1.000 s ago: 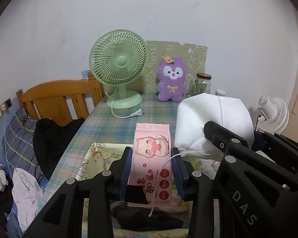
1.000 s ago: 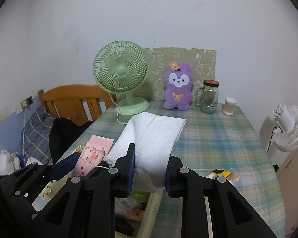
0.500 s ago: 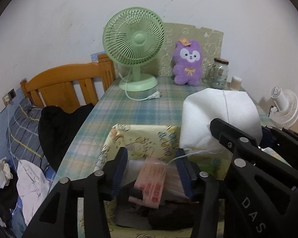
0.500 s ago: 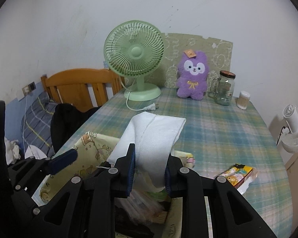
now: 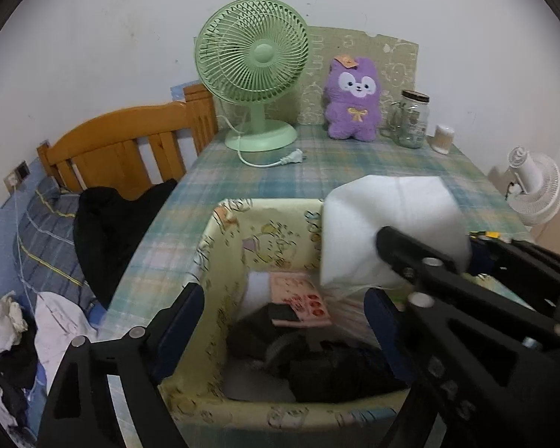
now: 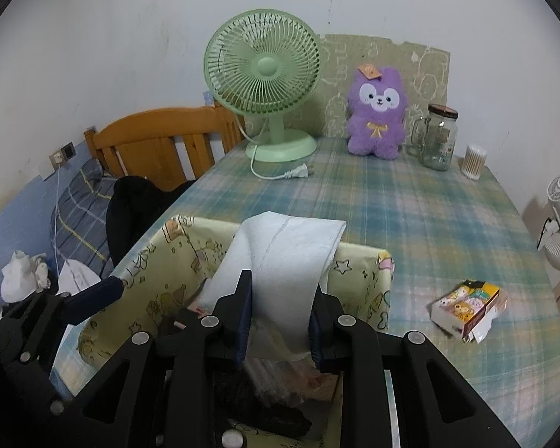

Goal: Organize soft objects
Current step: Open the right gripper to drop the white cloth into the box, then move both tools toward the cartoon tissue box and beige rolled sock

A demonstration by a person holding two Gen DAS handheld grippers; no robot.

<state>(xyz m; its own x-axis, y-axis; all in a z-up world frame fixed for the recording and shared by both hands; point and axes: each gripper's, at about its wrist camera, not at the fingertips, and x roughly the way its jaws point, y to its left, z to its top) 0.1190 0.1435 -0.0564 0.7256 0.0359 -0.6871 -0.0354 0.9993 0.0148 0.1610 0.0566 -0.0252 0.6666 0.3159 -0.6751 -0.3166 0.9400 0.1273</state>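
Observation:
A yellow cartoon-print fabric bin [image 5: 261, 235] stands on the checked table at the near edge. A pink wipes pack [image 5: 298, 298] lies loose inside it on dark items. My left gripper [image 5: 283, 298] hangs over the bin with its jaws opening wide; the pack lies below them, untouched by the pads. My right gripper [image 6: 280, 300] is shut on a folded white towel [image 6: 287, 246], held above the bin's [image 6: 160, 257] right half. In the left wrist view the towel [image 5: 388, 216] hides the bin's far right corner.
A green fan [image 6: 261, 74], a purple plush [image 6: 377, 112], a glass jar [image 6: 438, 138] and a small swab pot [image 6: 474, 160] line the table's back. A colourful small box [image 6: 466, 306] lies right of the bin. A wooden headboard [image 5: 123, 149] and dark clothes sit left.
The left gripper let go of the pink pack, which dropped into the bin, and its jaws spread wide. Both grippers sank toward the bin. The right still grips the towel.

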